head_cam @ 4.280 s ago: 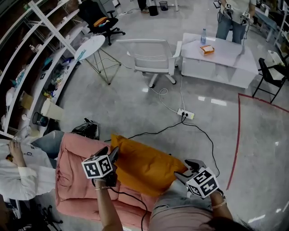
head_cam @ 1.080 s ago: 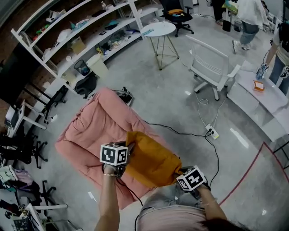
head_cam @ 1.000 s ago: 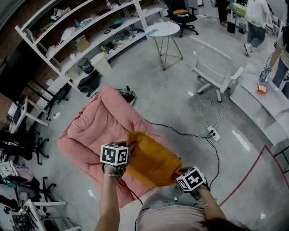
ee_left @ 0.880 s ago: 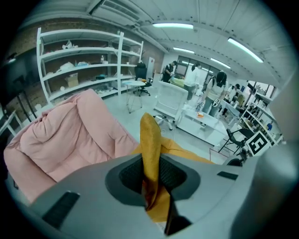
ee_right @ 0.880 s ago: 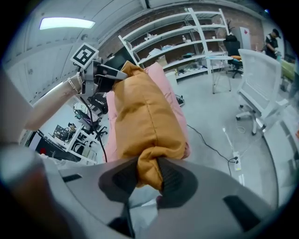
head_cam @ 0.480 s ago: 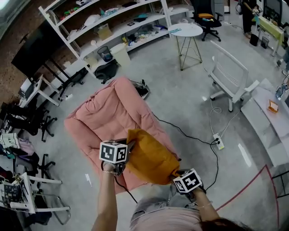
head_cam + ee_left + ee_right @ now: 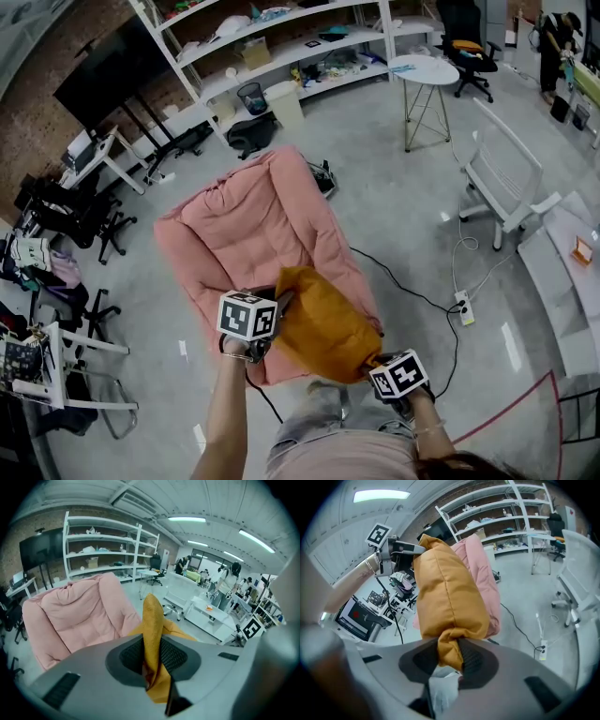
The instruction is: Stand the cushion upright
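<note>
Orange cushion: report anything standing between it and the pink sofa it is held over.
Nothing visible stands in the way. The left claw and right claw each clamp a corner of the orange cushion, holding it over the near end of the pink sofa, whose visible surface is bare. The patch directly under the cushion is hidden.

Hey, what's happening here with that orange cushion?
A person is holding the orange cushion with two tools, one in each hand. The left hand-held gripper pinches one edge, and the right hand-held gripper is clamped on a bunched corner. The cushion hangs between them over the near end of the pink floor sofa and is not yet set standing on its own.
</note>
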### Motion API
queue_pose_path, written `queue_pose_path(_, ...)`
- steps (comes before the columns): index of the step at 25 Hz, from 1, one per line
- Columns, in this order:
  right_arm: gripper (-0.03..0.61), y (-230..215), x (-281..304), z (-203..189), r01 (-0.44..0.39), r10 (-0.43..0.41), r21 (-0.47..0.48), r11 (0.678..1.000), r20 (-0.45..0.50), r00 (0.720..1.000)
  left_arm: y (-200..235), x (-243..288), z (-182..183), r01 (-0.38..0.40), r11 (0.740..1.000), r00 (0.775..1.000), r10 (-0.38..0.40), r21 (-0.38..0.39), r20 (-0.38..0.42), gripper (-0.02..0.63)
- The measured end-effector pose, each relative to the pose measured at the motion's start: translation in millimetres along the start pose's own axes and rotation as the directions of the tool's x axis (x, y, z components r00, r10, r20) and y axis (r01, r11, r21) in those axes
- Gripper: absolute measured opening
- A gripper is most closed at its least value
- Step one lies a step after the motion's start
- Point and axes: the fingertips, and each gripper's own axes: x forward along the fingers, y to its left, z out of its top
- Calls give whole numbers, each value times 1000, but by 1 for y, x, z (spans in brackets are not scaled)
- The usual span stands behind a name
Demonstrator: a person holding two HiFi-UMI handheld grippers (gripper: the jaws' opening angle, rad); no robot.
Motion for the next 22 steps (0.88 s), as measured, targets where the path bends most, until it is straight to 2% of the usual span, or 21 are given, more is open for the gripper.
queue_pose_path(11,109,18,8,14,27,-27,55,998,1,1000,27,-31,-17,24,999,998,-23,-35,51,72)
queue_pose_path(16,109,29,14,16,76,-78,78,994,12,997,40,-41,-29,68,994,994,-60,-82,96,72)
queue_pose_path(22,109,42,17,16,129,-134,125,984,33,990,50,-52,-40,120,988,985,-107,-95,135,71)
